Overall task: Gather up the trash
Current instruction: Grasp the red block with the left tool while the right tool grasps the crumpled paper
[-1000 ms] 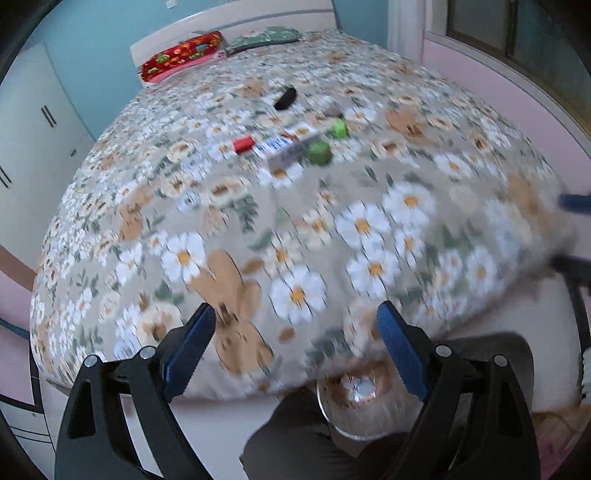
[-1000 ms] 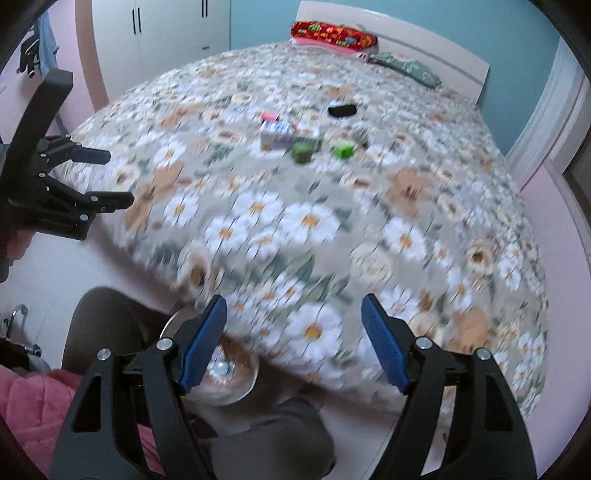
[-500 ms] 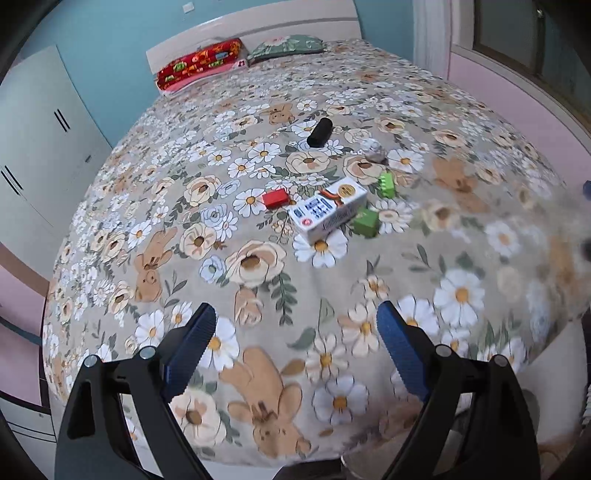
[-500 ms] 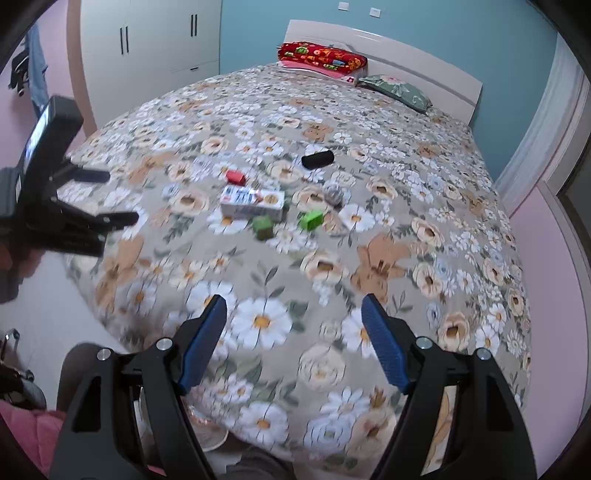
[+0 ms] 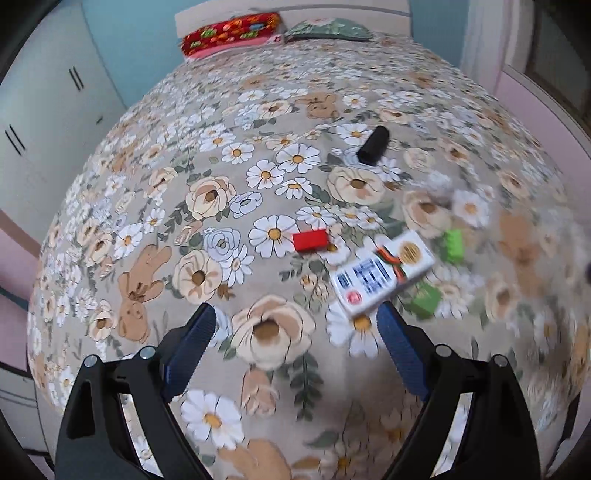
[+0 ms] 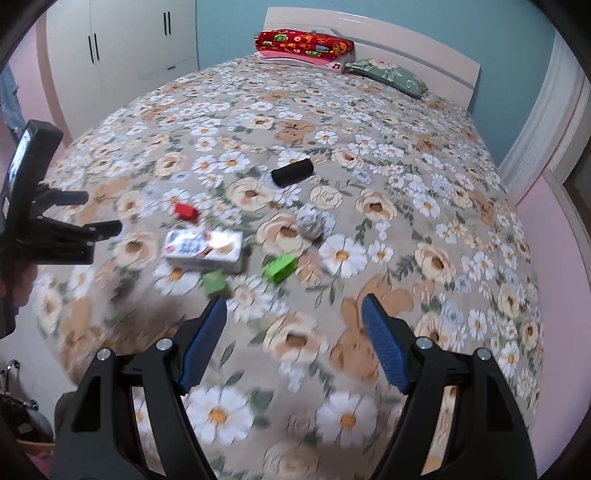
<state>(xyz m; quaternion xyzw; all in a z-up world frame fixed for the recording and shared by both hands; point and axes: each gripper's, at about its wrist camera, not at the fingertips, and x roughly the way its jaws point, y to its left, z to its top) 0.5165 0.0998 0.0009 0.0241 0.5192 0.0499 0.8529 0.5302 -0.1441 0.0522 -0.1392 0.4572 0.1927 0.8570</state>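
Hovering over floral bed [image 5: 207, 199], both grippers' fingers spread wide, empty, white carton [image 5: 382, 272] beside red block [image 5: 309, 240], green blocks [image 6: 279, 268]

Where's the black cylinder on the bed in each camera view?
Left wrist: black cylinder lies upper right of centre, beyond the white carton.
Right wrist: black cylinder lies just above centre, beyond the white carton.
Shared landmark: the red pillow at the headboard.
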